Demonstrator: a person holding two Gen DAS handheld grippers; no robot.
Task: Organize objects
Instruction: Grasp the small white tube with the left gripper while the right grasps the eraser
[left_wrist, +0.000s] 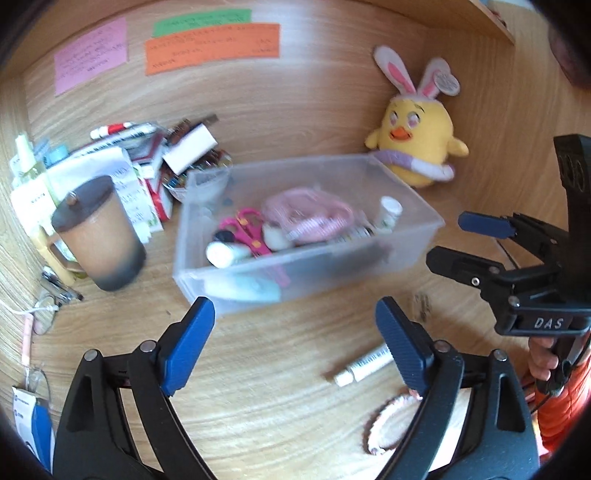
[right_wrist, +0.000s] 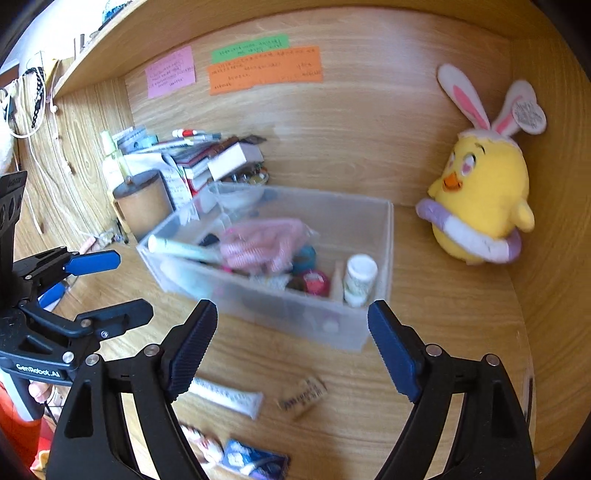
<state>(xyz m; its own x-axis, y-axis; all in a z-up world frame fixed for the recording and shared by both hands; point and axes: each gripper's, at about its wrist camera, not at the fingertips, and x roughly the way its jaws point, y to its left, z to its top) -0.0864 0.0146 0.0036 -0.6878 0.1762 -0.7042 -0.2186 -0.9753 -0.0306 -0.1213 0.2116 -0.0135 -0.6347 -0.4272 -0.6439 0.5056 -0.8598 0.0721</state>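
A clear plastic bin (left_wrist: 413, 236) (right_wrist: 384, 236) stands on the wooden desk and holds pink scissors (left_wrist: 249, 230), a pink coiled bundle (left_wrist: 310, 214) (right_wrist: 266, 240), a small white bottle (left_wrist: 388, 212) (right_wrist: 360, 278) and other small items. My left gripper (left_wrist: 295, 347) is open and empty in front of the bin. My right gripper (right_wrist: 291, 343) is open and empty, also in front of it. A white tube (left_wrist: 364, 365) (right_wrist: 229, 397) lies on the desk near both grippers. A small wooden block (right_wrist: 304, 397) lies beside the tube.
A yellow chick plush (left_wrist: 417, 144) (right_wrist: 480, 199) sits at the back right. A brown lidded cup (left_wrist: 98, 232) (right_wrist: 142, 203) and a pile of papers and boxes (left_wrist: 147, 158) stand at the left. A round pink-edged item (left_wrist: 388, 424) and small packets (right_wrist: 251, 459) lie near the front.
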